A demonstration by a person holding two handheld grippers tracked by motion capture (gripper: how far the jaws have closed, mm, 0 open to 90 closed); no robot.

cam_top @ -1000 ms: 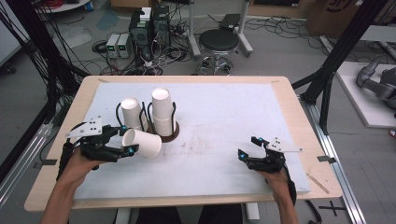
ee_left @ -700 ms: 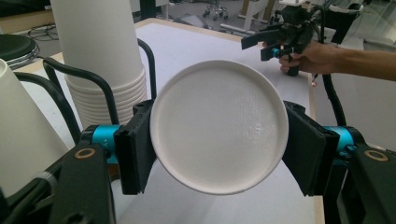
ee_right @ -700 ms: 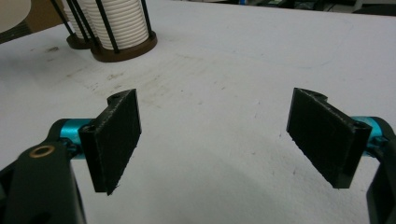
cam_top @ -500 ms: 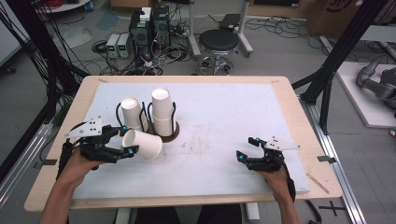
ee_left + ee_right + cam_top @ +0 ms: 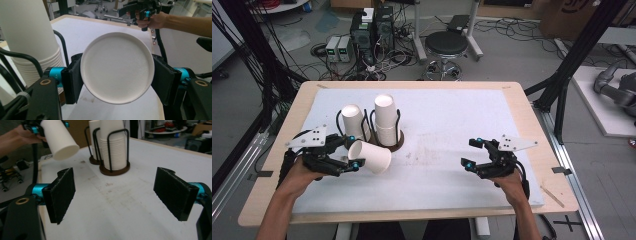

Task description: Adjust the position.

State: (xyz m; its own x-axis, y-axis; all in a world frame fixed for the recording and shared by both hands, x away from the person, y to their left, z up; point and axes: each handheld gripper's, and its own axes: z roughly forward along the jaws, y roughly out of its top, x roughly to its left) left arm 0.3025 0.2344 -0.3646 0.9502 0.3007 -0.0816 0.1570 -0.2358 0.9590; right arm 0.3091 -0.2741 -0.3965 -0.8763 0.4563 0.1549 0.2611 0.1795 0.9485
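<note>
Near the front left of the desk [image 5: 522, 150], the left gripper [image 5: 354, 152] has its jaws clamped on a single paper cup [image 5: 371, 156], held just above the surface. The cup lies on its side, its long axis running along the desk toward the right edge. The right gripper [image 5: 473, 153] sits well apart near the front right, jaws spread wide with nothing between them, facing the cup. Just behind the cup, toward the back left, two cup stacks [image 5: 385, 120] stand in a wire rack [image 5: 398, 131].

Grey floor [image 5: 522, 55], black stool [image 5: 447, 45]
</note>
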